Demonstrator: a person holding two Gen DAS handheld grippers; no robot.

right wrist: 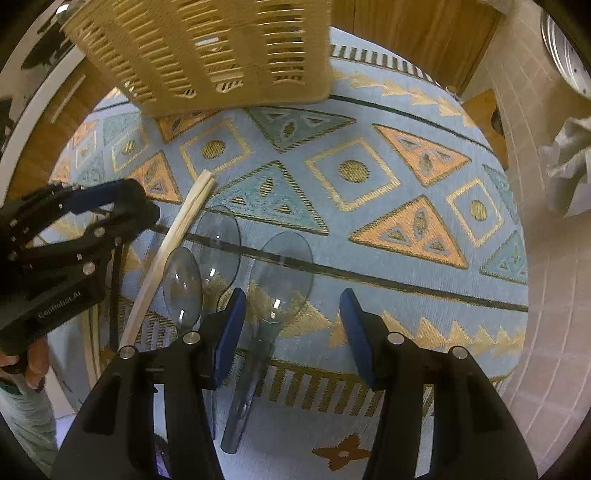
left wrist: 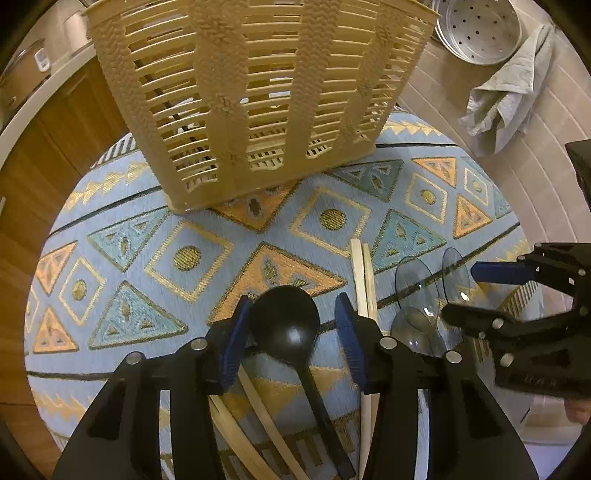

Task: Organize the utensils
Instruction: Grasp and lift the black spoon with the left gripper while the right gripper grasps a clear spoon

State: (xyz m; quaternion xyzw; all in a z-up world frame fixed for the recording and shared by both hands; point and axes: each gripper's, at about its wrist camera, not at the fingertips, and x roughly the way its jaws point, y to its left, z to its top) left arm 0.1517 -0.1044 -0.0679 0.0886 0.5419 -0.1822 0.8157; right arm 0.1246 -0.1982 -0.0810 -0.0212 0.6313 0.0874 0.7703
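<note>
A black ladle (left wrist: 286, 321) lies on the patterned cloth (left wrist: 184, 229), its bowl between the open fingers of my left gripper (left wrist: 293, 315), not clamped. Wooden chopsticks (left wrist: 364, 277) lie beside it, more (left wrist: 255, 421) under the gripper. Three clear plastic spoons (right wrist: 284, 273) (right wrist: 218, 240) (right wrist: 181, 286) lie side by side. My right gripper (right wrist: 291, 314) is open above the rightmost spoon's bowl; it also shows in the left wrist view (left wrist: 476, 291). A beige slatted utensil basket (left wrist: 255, 85) stands at the far side, also in the right wrist view (right wrist: 207, 51).
A perforated metal steamer tray (left wrist: 480, 29) and a crumpled grey towel (left wrist: 509, 92) lie on the tiled floor to the right. Wooden cabinet fronts (left wrist: 48, 147) run along the left. The left gripper appears in the right wrist view (right wrist: 99, 206).
</note>
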